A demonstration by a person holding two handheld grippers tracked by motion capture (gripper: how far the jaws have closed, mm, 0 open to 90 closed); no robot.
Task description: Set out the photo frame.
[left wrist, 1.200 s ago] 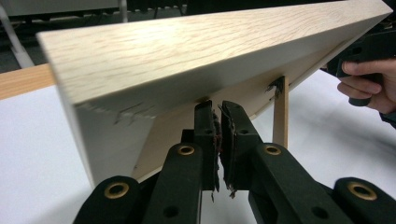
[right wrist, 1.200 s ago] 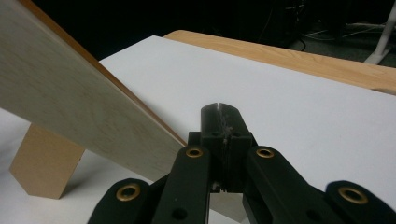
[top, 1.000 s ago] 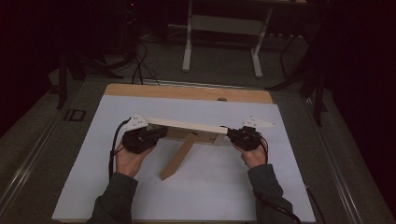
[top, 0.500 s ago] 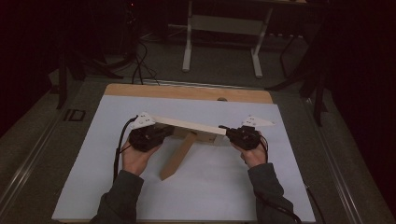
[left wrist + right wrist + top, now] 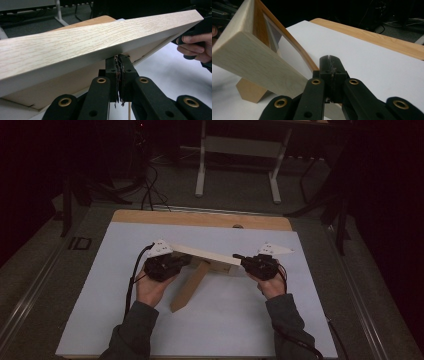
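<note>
A pale wooden picture frame [image 5: 205, 254] hangs tilted over the white mat, spanning the gap between my two grippers. Its brown prop leg [image 5: 189, 285] reaches down to the mat. My left gripper [image 5: 187, 259] sits under the frame's left end. In the left gripper view its jaws [image 5: 120, 58] are pressed together, with their tips tucked up against the underside of the frame [image 5: 100, 42]. My right gripper [image 5: 236, 256] meets the right end. In the right gripper view its jaws [image 5: 329, 60] are shut, tips bare, beside the frame's brown inner edge [image 5: 294, 50]. The prop leg [image 5: 252, 92] stands below.
The white mat [image 5: 225, 320] covers a wooden tabletop whose bare strip [image 5: 200, 219] shows at the far edge. Beyond the table stand metal desk legs [image 5: 235, 170] and cables on a dark floor. The person's other hand [image 5: 195, 47] shows in the left gripper view.
The left hand and its gripper have shifted slightly right and inward under the frame, and the frame's left end has tilted up a little. The right gripper has barely moved.
</note>
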